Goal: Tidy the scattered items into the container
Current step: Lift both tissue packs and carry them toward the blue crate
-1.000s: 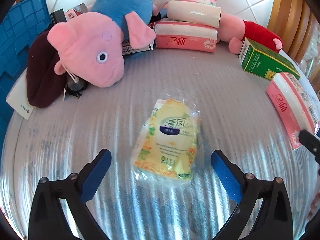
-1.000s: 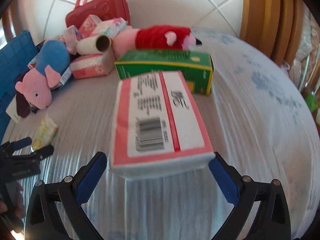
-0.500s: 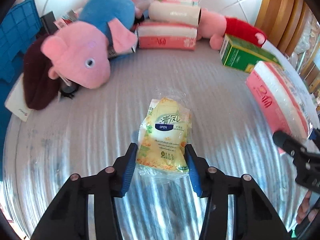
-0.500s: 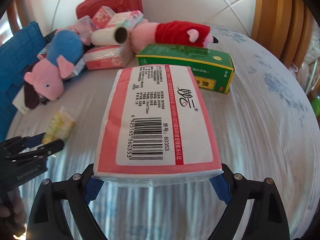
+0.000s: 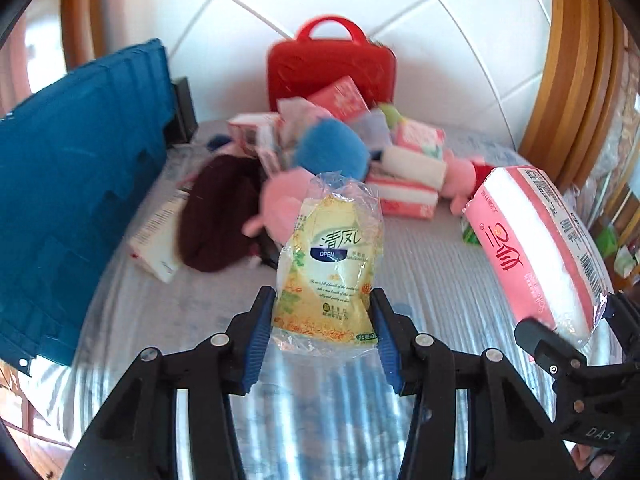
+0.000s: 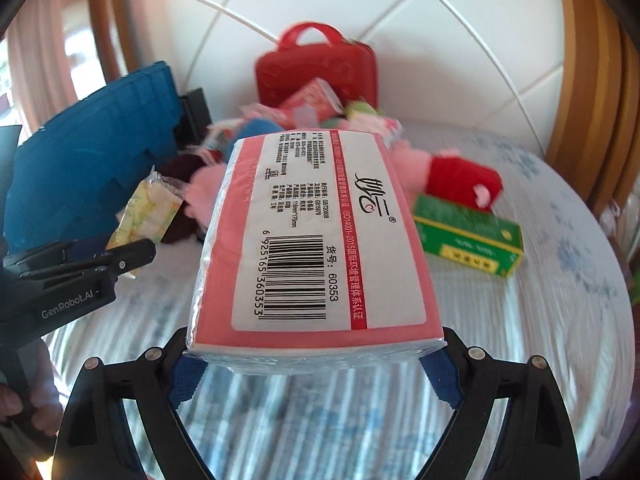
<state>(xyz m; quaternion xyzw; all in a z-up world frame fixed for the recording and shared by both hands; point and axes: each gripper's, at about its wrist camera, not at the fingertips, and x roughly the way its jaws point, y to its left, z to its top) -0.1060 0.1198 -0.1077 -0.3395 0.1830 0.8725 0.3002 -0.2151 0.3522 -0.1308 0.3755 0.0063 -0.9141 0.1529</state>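
At far left stands the blue crate (image 5: 76, 184), upright at the edge of the striped tabletop (image 5: 432, 280); I take it for the container, though its opening is out of sight in both views. Just right of it lie a dark maroon cloth (image 5: 218, 216) and the heap of items not yet tidied: plush pigs (image 5: 328, 156), pink tissue packs (image 5: 404, 196), and a red case (image 5: 332, 68) against the tiled wall.

Centre: my left gripper (image 5: 322, 332) is closed to the width of the yellow tissue packet (image 5: 330, 268), both blue pads pressed on its lower sides; the packet is raised off the table and points upward.

Right: my right gripper (image 6: 316, 372) is spread wide and clamps the large pink tissue pack (image 6: 312, 240) across its near end, barcode face up, clear of the table. A green box (image 6: 468, 236) lies beyond it on the cloth.

Step in hand, as I judge it: both picks are done and the carry begins. The next move calls for swinging both loads left over the crate's rim, one after the other to avoid a clash, and releasing only above its opening.
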